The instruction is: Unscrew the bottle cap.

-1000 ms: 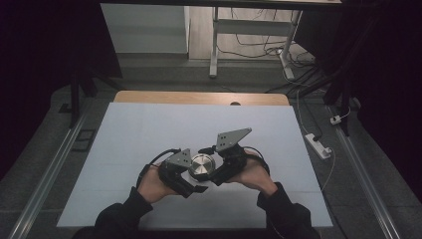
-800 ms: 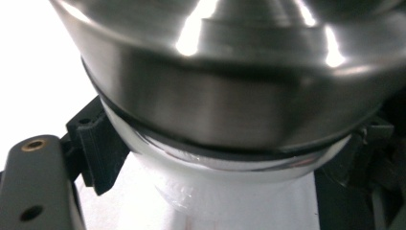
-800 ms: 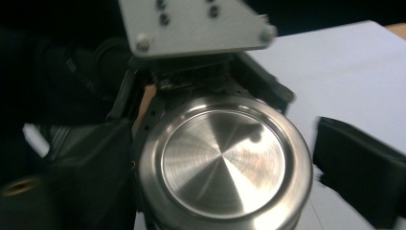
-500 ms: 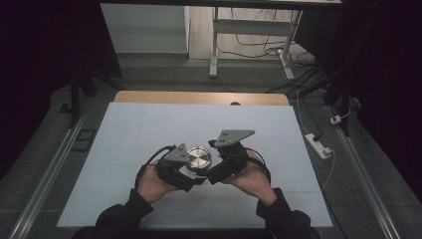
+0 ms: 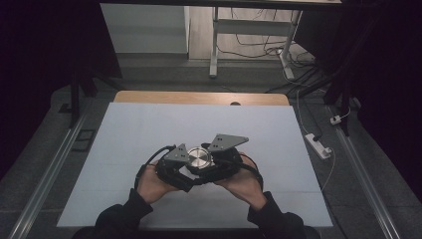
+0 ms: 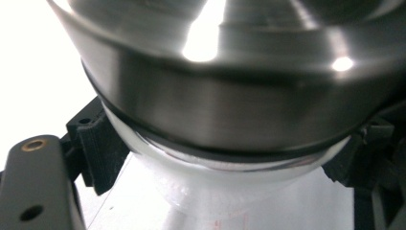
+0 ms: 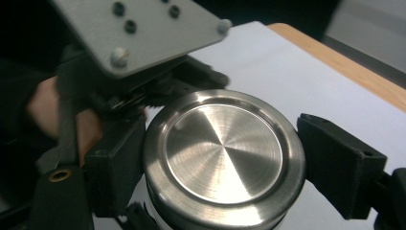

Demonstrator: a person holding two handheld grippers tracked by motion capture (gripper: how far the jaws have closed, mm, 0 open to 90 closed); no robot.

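Note:
A small container with a brushed-metal lid is held just above the white table, near its front edge. My left gripper comes in from the left and is shut on the container's pale body just under the lid. Its black fingers press on either side. My right gripper comes in from the right, shut on the lid, with its fingers clamped on the rim. The left gripper's grey plate sits just behind the lid.
The table's wooden far edge lies beyond the white sheet. A white power strip and cables lie on the floor to the right. Metal rails run along both sides of the table. Another table's frame stands behind.
Both hands and the container have shifted slightly on the spot. The right gripper's grey plate has tilted flatter, as if the lid has turned.

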